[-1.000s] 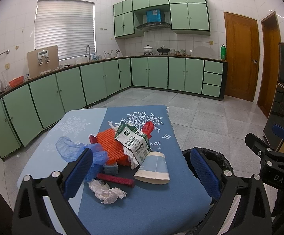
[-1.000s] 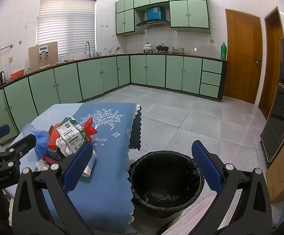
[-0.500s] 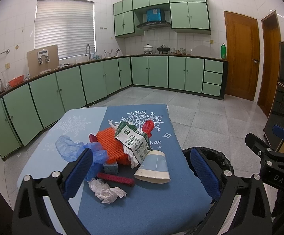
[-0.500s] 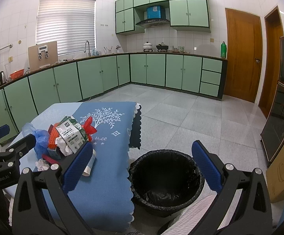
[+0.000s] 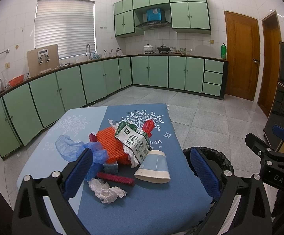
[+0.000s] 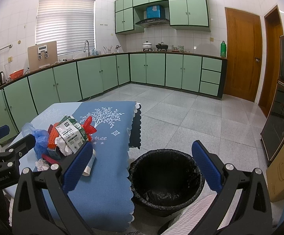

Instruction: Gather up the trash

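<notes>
1. The worktop wears a blue cloth with a white tree print
2. On it, heaped together: a paper cup on its side, a milk carton, an orange mesh, a blue plastic bag, a crumpled tissue and a red stick
3. On the tiled floor, just beside the worktop, stands a black-lined bin

The left wrist view looks forward and down, from close above the near table edge, at the trash pile. The right wrist view faces likewise from farther right, above the bin; both views share table, pile, bin and kitchen.
</notes>
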A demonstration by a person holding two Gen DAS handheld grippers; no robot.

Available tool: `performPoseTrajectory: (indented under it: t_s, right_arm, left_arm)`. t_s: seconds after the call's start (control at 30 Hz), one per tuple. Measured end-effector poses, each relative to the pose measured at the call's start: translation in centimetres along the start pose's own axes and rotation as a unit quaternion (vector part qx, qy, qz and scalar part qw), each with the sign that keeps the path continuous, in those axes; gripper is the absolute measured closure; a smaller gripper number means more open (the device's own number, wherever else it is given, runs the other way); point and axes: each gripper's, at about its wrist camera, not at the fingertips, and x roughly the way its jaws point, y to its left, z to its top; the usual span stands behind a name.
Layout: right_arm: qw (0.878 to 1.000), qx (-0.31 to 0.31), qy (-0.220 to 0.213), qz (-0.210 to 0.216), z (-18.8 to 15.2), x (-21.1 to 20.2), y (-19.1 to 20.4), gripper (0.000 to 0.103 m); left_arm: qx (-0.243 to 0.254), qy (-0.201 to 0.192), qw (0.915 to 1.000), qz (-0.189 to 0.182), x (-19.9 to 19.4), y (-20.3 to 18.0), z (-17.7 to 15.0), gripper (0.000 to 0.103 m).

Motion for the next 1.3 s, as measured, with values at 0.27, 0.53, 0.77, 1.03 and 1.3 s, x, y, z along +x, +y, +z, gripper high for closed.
performPoseTrajectory:
  t_s: [0.27, 0.53, 0.77, 1.03, 1.3]
  right_arm:
    - [1.0, 0.0, 0.0, 0.0, 0.0, 0.0, 0.0, 0.005]
    - [1.0, 0.0, 0.001, 0.0, -0.1, 0.1, -0.1, 0.005]
    - [1.0, -0.001, 0.002, 0.001, -0.4, 0.2, 0.2, 0.005]
    - [1.0, -0.005, 0.003, 0.012, -0.4, 1.0, 0.7, 0.005]
    - [0.999, -0.015, 0.014, 0.034, 0.1, 3.1, 1.7, 0.005]
  left_arm:
    - [0.0, 0.0, 1.0, 0.0, 0.0, -0.1, 0.0, 0.006]
    - [0.0, 0.001, 1.0, 0.001, 0.6, 0.6, -0.7, 0.006]
    - [-0.001, 0.003, 1.0, 0.001, 0.9, 0.6, -0.9, 0.006]
    - [-0.006, 0.01, 0.9999, 0.005, 1.6, 1.0, -1.1, 0.006]
    - [-0.009, 0.016, 0.9992, 0.035, 2.8, 3.1, -1.3, 0.006]
